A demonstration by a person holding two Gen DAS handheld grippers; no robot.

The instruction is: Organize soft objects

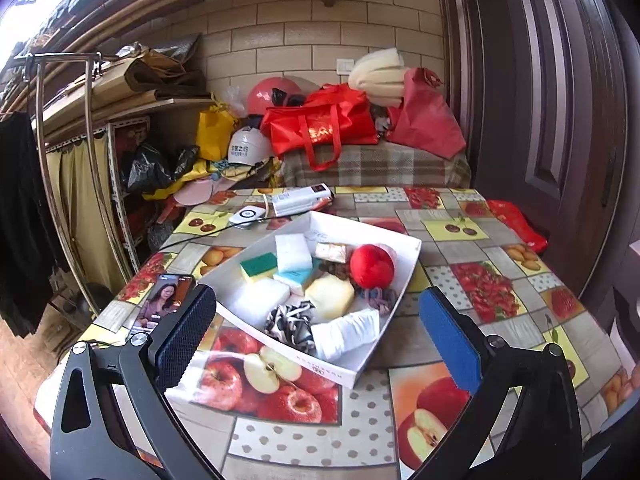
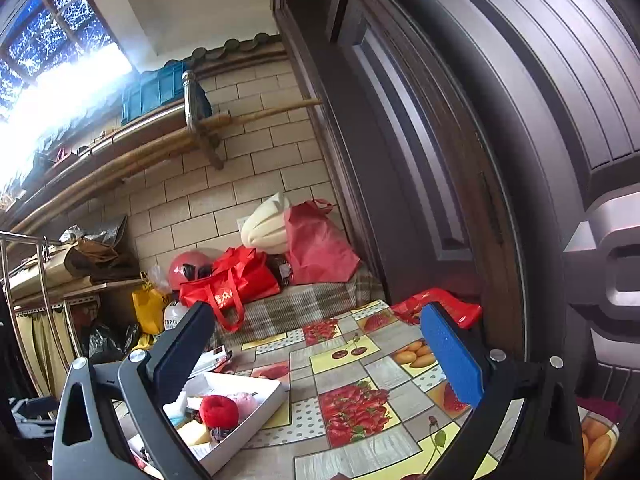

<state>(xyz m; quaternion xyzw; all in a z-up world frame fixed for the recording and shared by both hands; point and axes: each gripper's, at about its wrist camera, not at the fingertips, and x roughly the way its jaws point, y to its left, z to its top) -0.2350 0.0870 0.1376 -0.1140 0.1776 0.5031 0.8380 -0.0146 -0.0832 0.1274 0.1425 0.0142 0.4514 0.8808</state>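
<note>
A white cardboard box sits on the fruit-print table, holding several soft items: a red plush ball, a green-and-yellow sponge, a white sponge, a pale yellow sponge, a black-and-white scrunchie and a rolled white cloth. My left gripper hovers open over the box's near end, with nothing between its fingers. My right gripper is open and empty above the table, right of the box, where the red ball shows.
A phone with a lit screen lies left of the box. A white charger, cable and a white carton lie behind it. A red bag lies at the table's right edge by the dark door. Bags and helmets pile up behind.
</note>
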